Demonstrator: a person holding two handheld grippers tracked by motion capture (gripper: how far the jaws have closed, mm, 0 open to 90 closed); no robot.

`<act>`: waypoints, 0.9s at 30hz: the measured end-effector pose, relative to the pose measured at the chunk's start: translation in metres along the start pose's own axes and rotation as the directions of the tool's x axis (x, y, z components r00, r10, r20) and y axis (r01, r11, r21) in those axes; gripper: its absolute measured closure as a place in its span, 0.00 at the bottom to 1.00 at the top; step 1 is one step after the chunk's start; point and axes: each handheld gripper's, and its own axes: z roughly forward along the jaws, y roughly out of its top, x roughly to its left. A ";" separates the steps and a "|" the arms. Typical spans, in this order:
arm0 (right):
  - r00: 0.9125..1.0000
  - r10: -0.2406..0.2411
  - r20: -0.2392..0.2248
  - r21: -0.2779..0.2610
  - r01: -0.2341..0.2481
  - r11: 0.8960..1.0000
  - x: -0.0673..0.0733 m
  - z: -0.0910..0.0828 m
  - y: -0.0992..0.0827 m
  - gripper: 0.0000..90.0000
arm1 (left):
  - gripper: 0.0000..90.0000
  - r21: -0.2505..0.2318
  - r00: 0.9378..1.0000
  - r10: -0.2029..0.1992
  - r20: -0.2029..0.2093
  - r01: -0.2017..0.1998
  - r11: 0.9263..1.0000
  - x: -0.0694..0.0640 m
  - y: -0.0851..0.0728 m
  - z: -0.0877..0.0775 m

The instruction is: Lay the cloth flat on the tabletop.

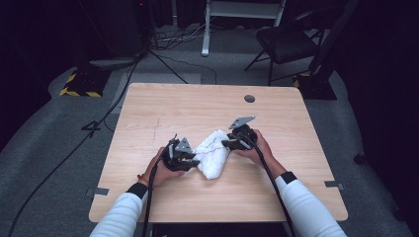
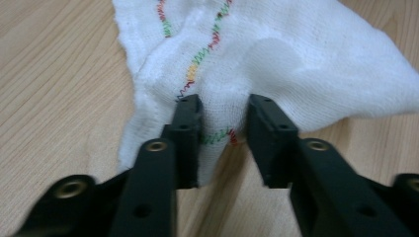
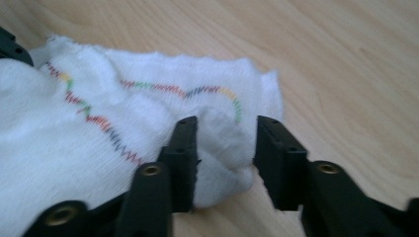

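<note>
Here, a white cloth (image 1: 213, 153) with a wavy line of coloured stitching lies bunched near the middle of the wooden tabletop (image 1: 163, 106), slightly toward the near edge. The left tool (image 1: 191, 162) meets the cloth at its near-left end, and the right tool (image 1: 226, 143) meets it at its far-right end, so the cloth stretches slantwise between the two. In the left gripper view, a fold of the cloth (image 2: 276, 64) sits between the black jaws, which stand partly closed around it; the left jaw touches the fabric, and the fold fills the gap to the right one. In the right gripper view, a corner of the cloth (image 3: 217, 133) rises between the jaws: it lies against the left one, with a gap beside the right one.
</note>
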 end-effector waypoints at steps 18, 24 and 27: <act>1.000 -0.009 -0.024 -0.140 0.006 0.990 0.002 -0.052 -0.028 0.87 | 0.92 -0.133 0.991 0.126 0.041 -0.119 0.984 -0.043 0.022 -0.027; 1.000 -0.022 -0.014 -0.146 0.019 0.989 0.013 -0.060 -0.027 0.72 | 0.91 -0.106 0.971 0.210 0.117 -0.198 0.974 -0.079 0.032 -0.010; 0.999 -0.035 -0.031 -0.142 0.031 0.989 0.022 -0.064 -0.028 0.64 | 0.89 -0.091 0.959 0.242 0.146 -0.230 0.969 -0.091 0.036 0.003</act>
